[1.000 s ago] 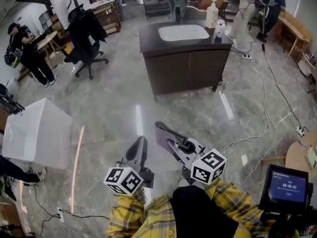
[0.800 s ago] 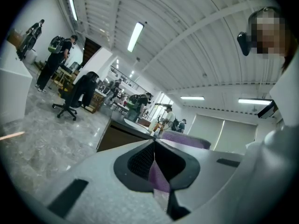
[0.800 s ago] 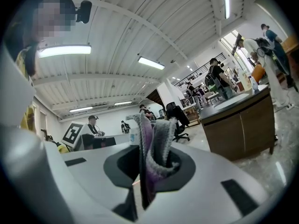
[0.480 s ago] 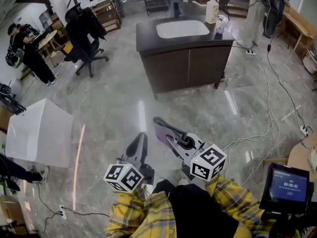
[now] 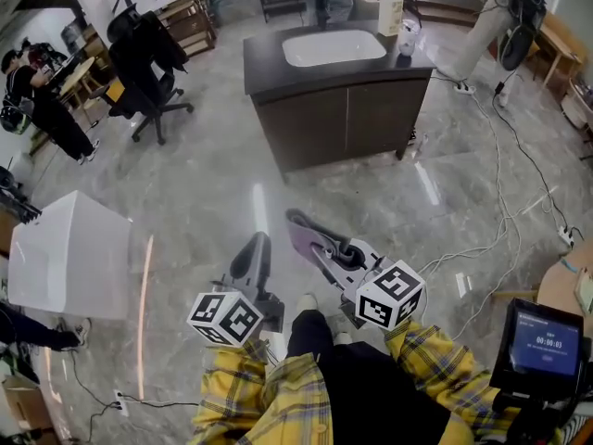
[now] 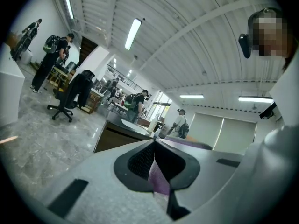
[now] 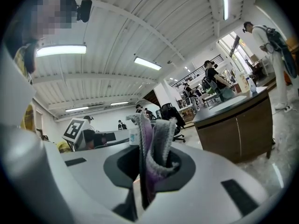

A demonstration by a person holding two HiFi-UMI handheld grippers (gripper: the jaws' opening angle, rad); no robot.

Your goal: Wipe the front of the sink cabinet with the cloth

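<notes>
The dark brown sink cabinet [image 5: 338,123] stands on the far side of the floor, with a white basin [image 5: 334,47] set in its top. Both grippers are held low over the floor, well short of it. My right gripper [image 5: 301,225] is shut on a purple-grey cloth [image 5: 306,237], which sticks up between its jaws in the right gripper view as a folded cloth [image 7: 152,143]. The cabinet [image 7: 243,129] shows to the right there. My left gripper [image 5: 258,246] is beside it on the left, jaws together, holding nothing that I can make out. The cabinet [image 6: 110,139] lies ahead of it.
A soap bottle [image 5: 391,12] and a small container stand on the cabinet top. An office chair [image 5: 139,63] draped in black stands at the left, a white box [image 5: 69,253] nearer left. Cables [image 5: 500,230] trail over the floor at the right. A screen [image 5: 545,341] sits at lower right.
The cabinet has come nearer and shifted left in the head view as the person walks toward it. Both grippers keep their pose, and the cloth stays held.
</notes>
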